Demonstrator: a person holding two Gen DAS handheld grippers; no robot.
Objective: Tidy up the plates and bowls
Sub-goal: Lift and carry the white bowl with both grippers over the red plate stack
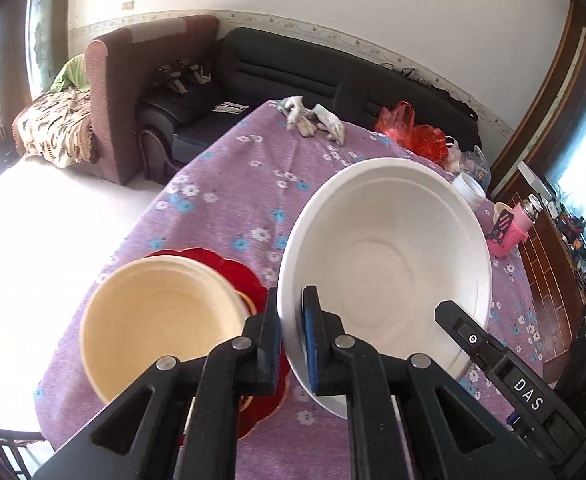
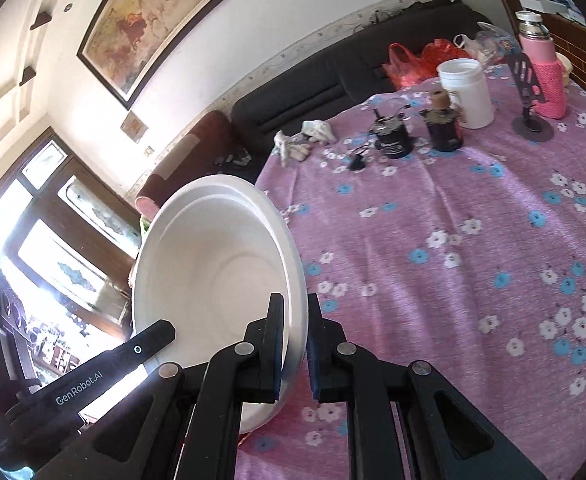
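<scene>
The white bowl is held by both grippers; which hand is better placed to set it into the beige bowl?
Left, probably. The left gripper clamps the white bowl on the rim nearest the beige bowl; the right gripper holds the opposite rim, farther away.

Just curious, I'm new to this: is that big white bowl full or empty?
Empty. The white bowl is tilted toward both cameras, its inside bare, held at the rim by the left gripper and right gripper.
</scene>
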